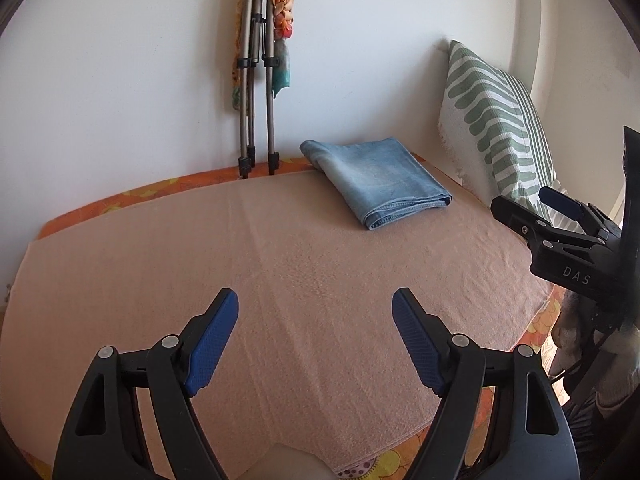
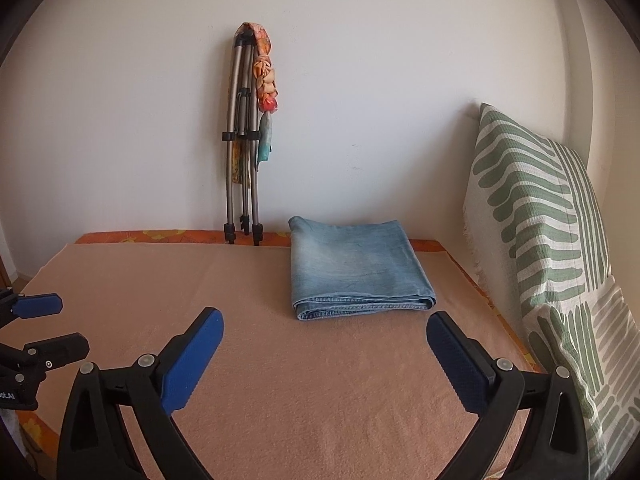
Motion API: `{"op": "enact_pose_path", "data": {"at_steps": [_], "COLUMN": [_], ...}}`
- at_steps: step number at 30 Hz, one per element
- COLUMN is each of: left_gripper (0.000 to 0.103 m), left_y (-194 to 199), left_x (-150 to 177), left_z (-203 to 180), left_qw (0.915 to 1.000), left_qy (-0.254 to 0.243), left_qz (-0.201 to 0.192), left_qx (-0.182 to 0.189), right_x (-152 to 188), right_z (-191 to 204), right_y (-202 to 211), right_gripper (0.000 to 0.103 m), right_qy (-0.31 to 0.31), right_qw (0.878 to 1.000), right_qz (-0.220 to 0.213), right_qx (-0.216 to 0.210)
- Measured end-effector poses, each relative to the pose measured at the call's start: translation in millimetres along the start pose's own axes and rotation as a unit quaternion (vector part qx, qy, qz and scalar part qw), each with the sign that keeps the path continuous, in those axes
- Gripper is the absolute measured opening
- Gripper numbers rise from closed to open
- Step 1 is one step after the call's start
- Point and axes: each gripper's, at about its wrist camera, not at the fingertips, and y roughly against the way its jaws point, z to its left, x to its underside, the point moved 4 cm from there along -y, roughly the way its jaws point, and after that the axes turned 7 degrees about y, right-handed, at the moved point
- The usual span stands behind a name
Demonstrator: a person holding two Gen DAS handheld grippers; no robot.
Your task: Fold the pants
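Light blue denim pants (image 1: pixel 376 182) lie folded into a compact rectangle at the far right of the peach towel (image 1: pixel 280 280) that covers the bed. They also show in the right wrist view (image 2: pixel 358 268), straight ahead. My left gripper (image 1: pixel 315 312) is open and empty, held above the towel's near middle, well short of the pants. My right gripper (image 2: pixel 325 330) is open and empty, just in front of the pants' near folded edge. The right gripper also shows in the left wrist view (image 1: pixel 556 216), and the left gripper shows at the left edge of the right wrist view (image 2: pixel 36 320).
A folded tripod (image 1: pixel 256 80) with a colourful cloth tied to it leans on the white wall behind the bed. A green-and-white patterned pillow (image 2: pixel 552 248) stands along the right side. An orange floral sheet (image 1: pixel 120 200) shows around the towel's edges.
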Motion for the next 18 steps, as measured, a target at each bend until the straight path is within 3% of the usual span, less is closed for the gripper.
{"op": "enact_pose_path", "data": {"at_steps": [11,18], "left_gripper": [0.079,0.079], "left_y": [-8.4,-8.5], "left_x": [4.6,4.3], "left_z": [13.9,16.5], "left_qw": [0.9995,0.9993], "left_qy": [0.013,0.019], "left_qz": [0.011,0.013], "left_qx": [-0.025,-0.028], "right_x": [14.9,16.2], "right_z": [-1.5,-1.9], "right_y": [-23.1,-22.4], "right_gripper": [0.103,0.103], "right_qy": [-0.023,-0.017], "right_qw": [0.999,0.999], "right_qz": [0.032,0.028], "right_qx": [-0.014,-0.007]}}
